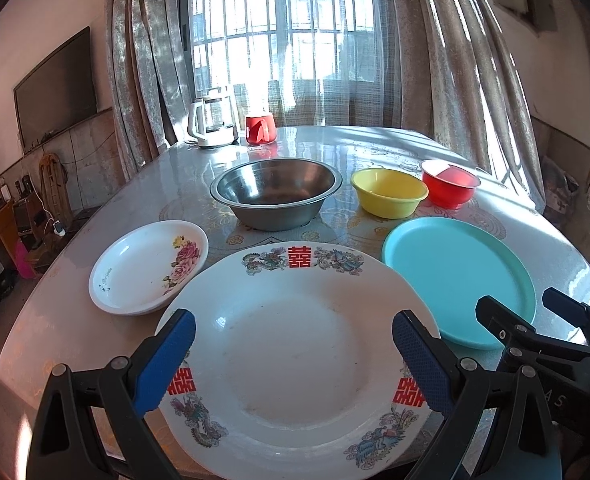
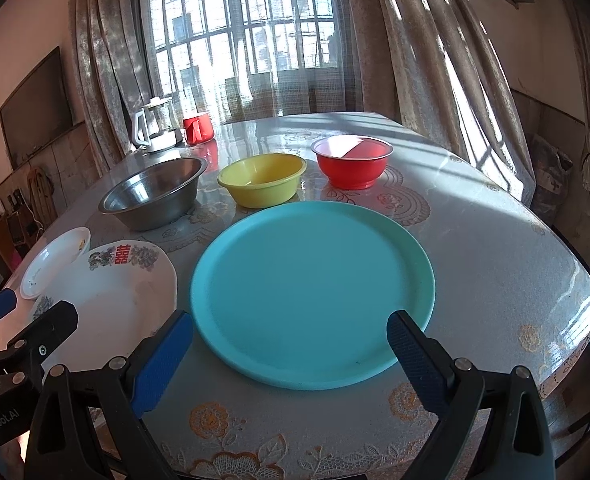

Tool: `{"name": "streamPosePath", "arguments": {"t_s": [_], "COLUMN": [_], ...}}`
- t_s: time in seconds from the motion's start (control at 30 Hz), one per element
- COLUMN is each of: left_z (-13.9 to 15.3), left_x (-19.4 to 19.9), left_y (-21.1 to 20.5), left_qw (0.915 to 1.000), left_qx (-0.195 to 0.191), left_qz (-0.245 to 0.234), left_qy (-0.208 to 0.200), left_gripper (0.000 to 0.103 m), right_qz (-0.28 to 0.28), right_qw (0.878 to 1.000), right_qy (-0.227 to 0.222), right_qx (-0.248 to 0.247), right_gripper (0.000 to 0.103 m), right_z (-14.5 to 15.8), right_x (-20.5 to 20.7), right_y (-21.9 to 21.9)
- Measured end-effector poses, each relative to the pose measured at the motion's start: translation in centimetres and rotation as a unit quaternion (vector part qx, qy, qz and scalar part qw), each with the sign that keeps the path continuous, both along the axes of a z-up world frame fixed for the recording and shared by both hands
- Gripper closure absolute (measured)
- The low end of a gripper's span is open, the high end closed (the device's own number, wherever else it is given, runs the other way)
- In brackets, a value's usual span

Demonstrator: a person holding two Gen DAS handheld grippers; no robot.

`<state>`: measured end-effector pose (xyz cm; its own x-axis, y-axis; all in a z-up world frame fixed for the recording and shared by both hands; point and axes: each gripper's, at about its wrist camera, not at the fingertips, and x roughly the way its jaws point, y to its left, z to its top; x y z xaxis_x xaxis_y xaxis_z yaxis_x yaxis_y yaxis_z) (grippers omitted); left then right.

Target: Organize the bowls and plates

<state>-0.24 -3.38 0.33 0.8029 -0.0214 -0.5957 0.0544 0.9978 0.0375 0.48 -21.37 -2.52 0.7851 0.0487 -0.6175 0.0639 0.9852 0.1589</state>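
Apparently at the very start — nothing stacked, nothing held. Left gripper (image 1: 293, 354) hovering over the big white plate (image 1: 295, 344), fingers spread wide; right gripper (image 2: 291, 354) the same over the blue plate (image 2: 311, 292). Small flowered plate (image 1: 147, 266) at left; steel bowl (image 1: 275, 192), yellow bowl (image 1: 389, 192), red bowl (image 1: 449, 184) lined up behind. Next, probably: closing on a rim, lifting flat, nesting by size. Glossy patterned table (image 2: 475, 248) — slippery perhaps; kettle (image 1: 211, 124), sunlit curtains beyond.
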Motion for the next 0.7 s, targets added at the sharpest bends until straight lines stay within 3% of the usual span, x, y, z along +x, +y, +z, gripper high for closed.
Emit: {"name": "streamPosePath", "arguments": {"t_s": [0.7], "left_z": [0.2], "left_x": [0.9], "left_y": [-2.3], "left_qw": [0.9993], "left_qx": [0.018], "left_qz": [-0.032], "left_qy": [0.010], "left_gripper": [0.004], "right_qz": [-0.028], "right_qw": [0.999], "right_qy": [0.005], "right_qx": [0.021], "right_gripper": [0.004], "right_z": [-0.5], "right_x": [-0.2], "right_y": [-3.1]}}
